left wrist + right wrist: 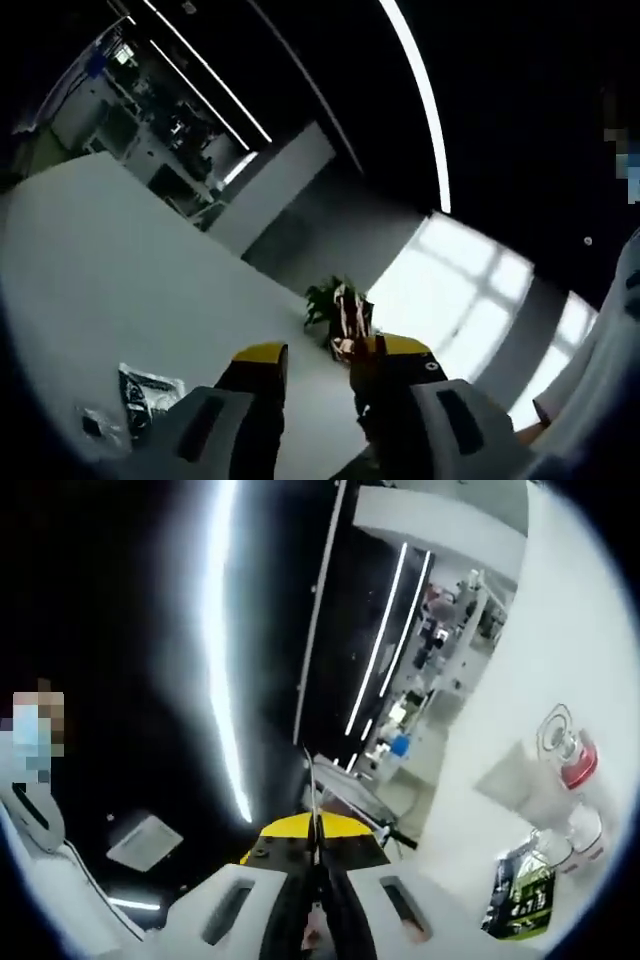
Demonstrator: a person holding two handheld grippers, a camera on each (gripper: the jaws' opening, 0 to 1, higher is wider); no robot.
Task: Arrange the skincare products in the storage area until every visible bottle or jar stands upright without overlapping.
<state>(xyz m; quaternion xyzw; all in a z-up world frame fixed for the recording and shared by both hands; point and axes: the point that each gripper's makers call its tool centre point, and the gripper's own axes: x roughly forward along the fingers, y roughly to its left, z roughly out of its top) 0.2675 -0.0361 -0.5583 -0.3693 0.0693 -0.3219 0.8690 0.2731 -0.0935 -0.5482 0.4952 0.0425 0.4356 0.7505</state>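
In the left gripper view your left tool [318, 365] points up and away across a white surface [90, 270], its yellow-tipped jaws standing apart with nothing between them. On that surface, at the lower left, lie one crinkled dark packet [145, 393] and one small flat item [92, 423], too blurred to name. Beyond the jaws stands one potted plant [335, 305].

In the right gripper view your right tool [318, 858] has its jaws pressed together, aimed mostly at the ceiling lights; whether a thin thing is pinched there I cannot tell. Off to the right, on a tilted white surface [560, 630], you have one clear bottle with a red cap [578, 765], lying flat as far as I can judge, one pale bottle [580, 832] just beside it, and one dark pouch [518, 892].

The risk, as I judge it: both tools face away from the products, so swinging back blind could knock a bottle over or off the edge.
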